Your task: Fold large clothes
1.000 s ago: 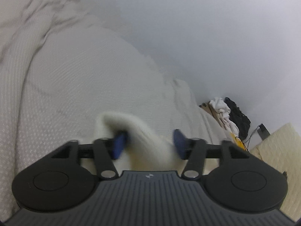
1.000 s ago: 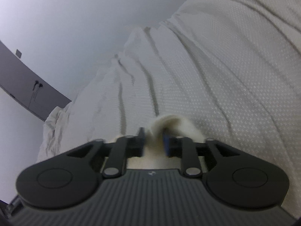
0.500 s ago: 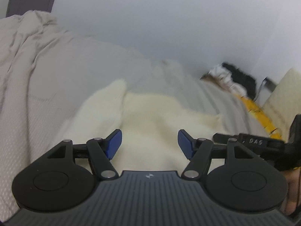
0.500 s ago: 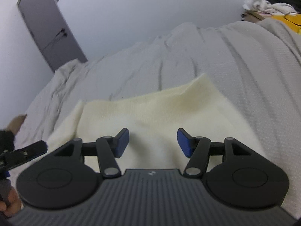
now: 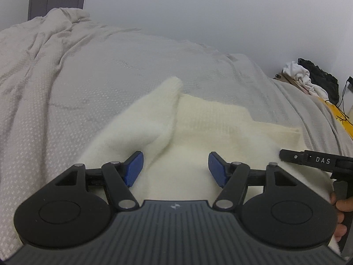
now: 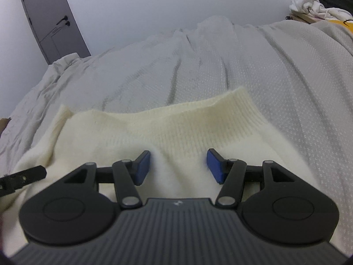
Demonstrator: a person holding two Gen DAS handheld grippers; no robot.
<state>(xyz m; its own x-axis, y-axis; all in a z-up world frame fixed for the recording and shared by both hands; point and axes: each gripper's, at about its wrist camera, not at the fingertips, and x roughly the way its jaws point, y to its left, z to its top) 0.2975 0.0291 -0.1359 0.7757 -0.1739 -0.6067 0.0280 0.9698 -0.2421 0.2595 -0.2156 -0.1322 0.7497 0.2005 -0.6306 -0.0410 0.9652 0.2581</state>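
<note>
A cream knit sweater (image 5: pixel 198 128) lies spread on the bed, with one sleeve (image 5: pixel 154 110) folded over its left side and its ribbed hem at the far edge. It also shows in the right wrist view (image 6: pixel 176 128). My left gripper (image 5: pixel 175 169) is open and empty, just above the sweater's near part. My right gripper (image 6: pixel 178 165) is open and empty above the sweater too. The right gripper's side shows in the left wrist view (image 5: pixel 313 160). The left gripper's tip shows in the right wrist view (image 6: pixel 22 176).
A white textured bedspread (image 5: pixel 88 77) covers the bed, wrinkled at the far left (image 6: pixel 55 70). A pile of white and black clothes (image 5: pixel 308 77) sits at the bed's right end, also in the right wrist view (image 6: pixel 317 2). A grey door (image 6: pixel 50 22) stands behind.
Both grippers were shut on sweater folds one second ago. They have opened and let go, and the sweater now lies flat on the bed. Both grippers drew back and level.
</note>
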